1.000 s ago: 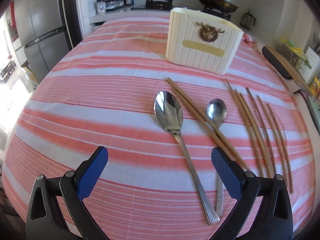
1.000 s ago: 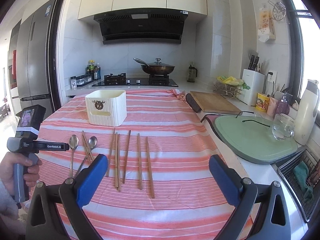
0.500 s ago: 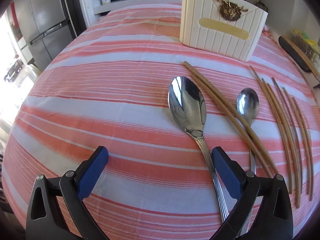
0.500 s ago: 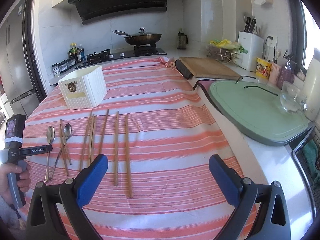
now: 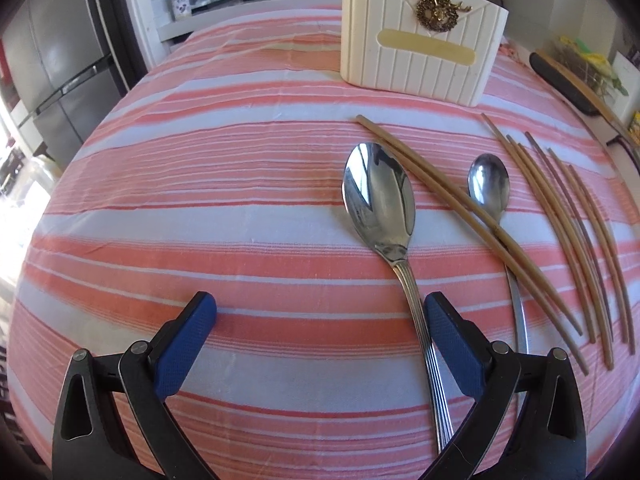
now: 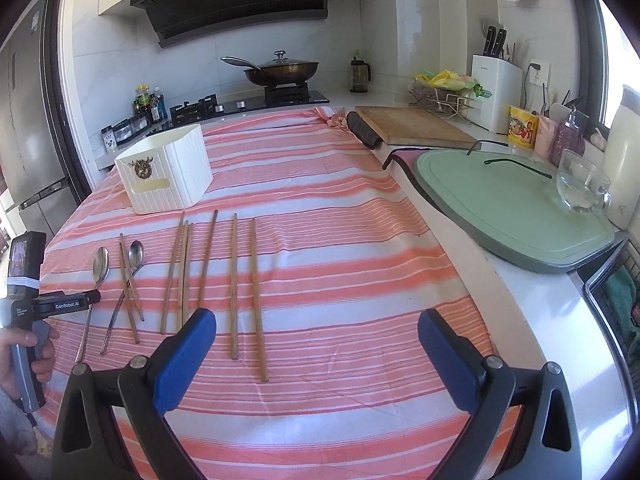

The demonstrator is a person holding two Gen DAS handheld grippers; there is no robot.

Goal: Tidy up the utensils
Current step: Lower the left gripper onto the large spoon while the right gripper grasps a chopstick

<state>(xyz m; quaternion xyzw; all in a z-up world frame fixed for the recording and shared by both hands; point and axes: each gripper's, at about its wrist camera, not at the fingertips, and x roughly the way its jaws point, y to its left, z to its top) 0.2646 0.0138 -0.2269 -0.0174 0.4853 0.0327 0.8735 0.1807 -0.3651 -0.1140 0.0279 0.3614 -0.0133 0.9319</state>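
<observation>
The big spoon (image 5: 378, 200) lies flat on the striped surface (image 5: 200, 200) — thin, hard, slippery steel, best pinched across its ridged handle; the left gripper (image 5: 318, 320) hovers wide open, empty.

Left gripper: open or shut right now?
Open. The left gripper has its blue pads wide apart, nothing between them; the large spoon lies on the cloth ahead.

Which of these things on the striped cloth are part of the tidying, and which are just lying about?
Part of the job:
large steel spoon
small steel spoon
brown wooden chopsticks
ribbed cream utensil box

Just lying about:
lidded dark wok
wooden chopping board
green plastic board
clear glass cup
</observation>
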